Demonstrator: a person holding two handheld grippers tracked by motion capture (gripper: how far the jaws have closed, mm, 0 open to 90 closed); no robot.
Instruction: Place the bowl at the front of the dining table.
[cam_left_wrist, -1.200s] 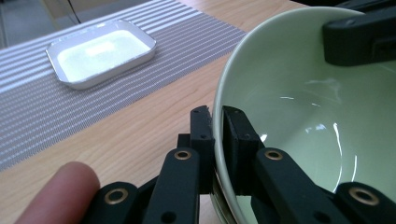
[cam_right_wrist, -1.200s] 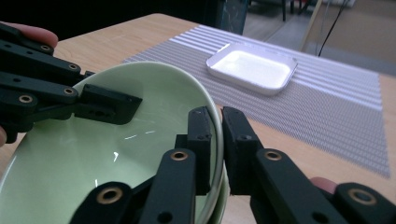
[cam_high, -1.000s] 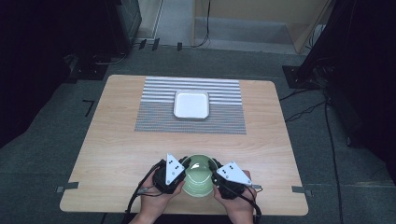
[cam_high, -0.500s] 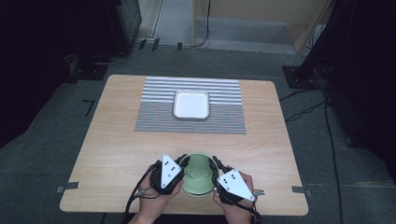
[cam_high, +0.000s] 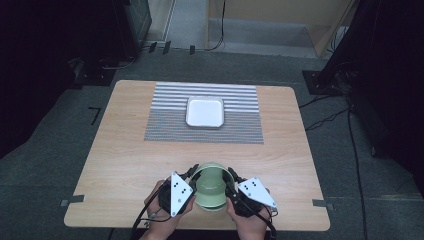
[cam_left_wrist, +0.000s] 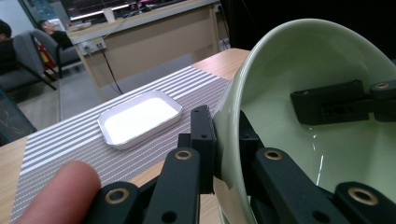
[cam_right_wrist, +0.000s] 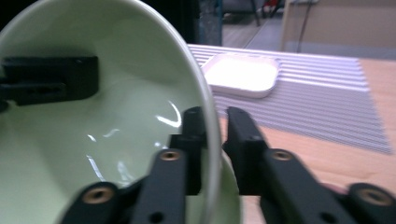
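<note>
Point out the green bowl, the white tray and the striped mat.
green bowl (cam_high: 210, 186), high view, inner floor.
white tray (cam_high: 204, 111), high view, flat middle.
striped mat (cam_high: 167, 125), high view, bare part left of the tray.

On the table (cam_high: 125, 150), the striped mat (cam_high: 205, 132) lies toward twelve o'clock with the square tray (cam_high: 205, 111) on its far half. The bowl (cam_high: 211, 186) sits at six o'clock by the near edge, well apart from the mat. The left gripper (cam_high: 192, 176) grips the bowl's rim at nine o'clock, the right gripper (cam_high: 231, 178) at three o'clock.
</note>
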